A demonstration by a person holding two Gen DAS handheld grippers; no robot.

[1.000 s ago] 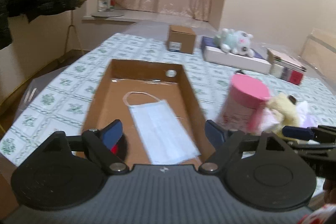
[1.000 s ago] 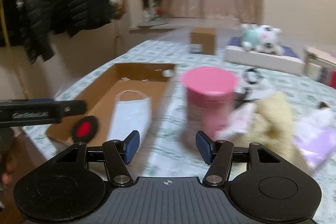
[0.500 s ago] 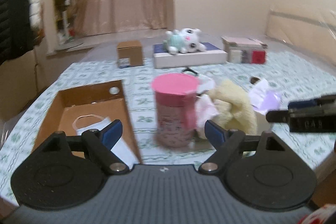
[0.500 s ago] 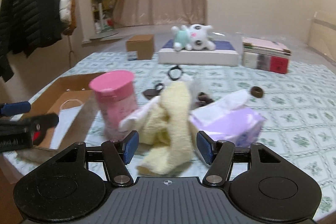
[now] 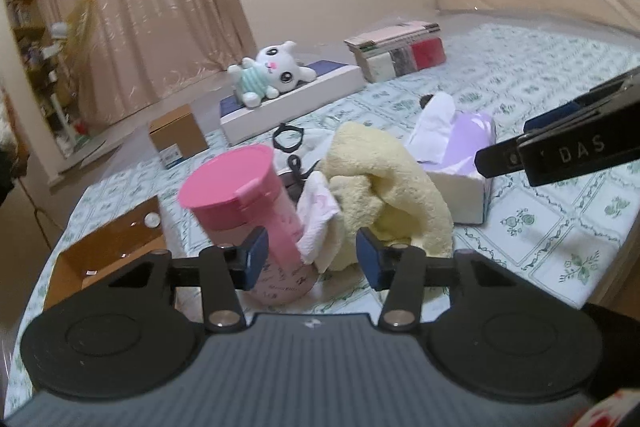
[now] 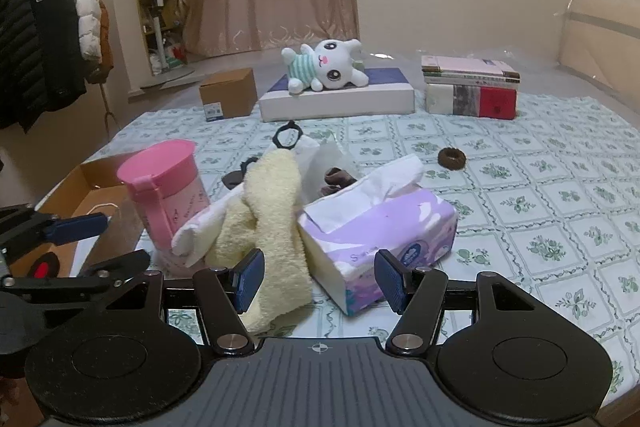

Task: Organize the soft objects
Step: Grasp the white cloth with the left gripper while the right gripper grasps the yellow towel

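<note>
Since the earlier frame the left tongs [image 5: 308, 253] have swung from the brown cardboard tray [image 5: 116, 247] to the fluffy yellow towel [image 5: 384, 179] near the bed's [image 6: 560, 227] front edge, jaws just narrowed, gripping nothing. Right tongs [image 6: 320, 281] stand half open, empty. The tray holds a white mask [image 6: 86, 253]. The lilac tissue pack [image 6: 380, 223] touches the towel.

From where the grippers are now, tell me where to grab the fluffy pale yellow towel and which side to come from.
Take the fluffy pale yellow towel by its raised upper fold, coming from above and the near side. It is bunched into a hump, wedged between the pink lidded canister and the purple tissue pack, so its flanks look blocked and only the top seems free.
</note>
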